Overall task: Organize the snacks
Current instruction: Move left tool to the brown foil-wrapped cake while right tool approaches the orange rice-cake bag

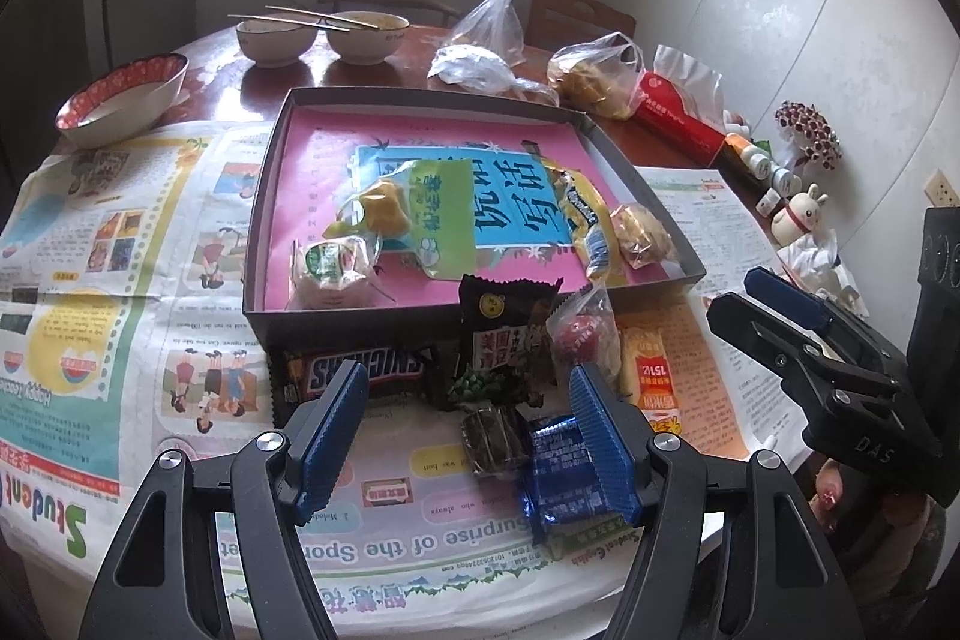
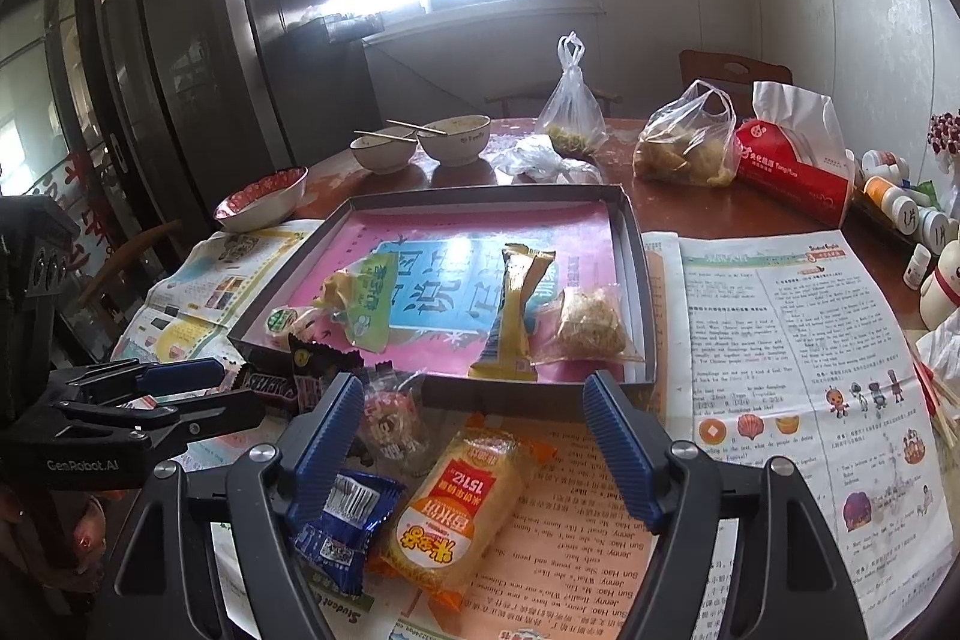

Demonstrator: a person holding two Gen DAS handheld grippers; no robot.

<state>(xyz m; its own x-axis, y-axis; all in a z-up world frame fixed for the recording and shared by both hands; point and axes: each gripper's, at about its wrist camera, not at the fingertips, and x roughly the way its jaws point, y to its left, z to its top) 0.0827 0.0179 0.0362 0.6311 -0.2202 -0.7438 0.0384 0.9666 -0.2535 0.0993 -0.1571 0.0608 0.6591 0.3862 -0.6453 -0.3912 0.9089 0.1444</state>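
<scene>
Hovering over the newspaper-covered table (image 2: 780, 340), the left tool (image 1: 468, 436) stood open above a blue wrapper (image 1: 561, 472) and a dark brownie (image 1: 489, 439), gripping nothing. The right tool (image 2: 474, 430) stood open too, its pads clear of the orange rice-cracker packet (image 2: 456, 514) lying beneath them. More loose snacks, among them a Snickers bar (image 1: 360, 370), lay just before the shallow box (image 1: 264, 220), which held a green pouch (image 1: 432, 214) and a yellow packet (image 2: 516, 304).
</scene>
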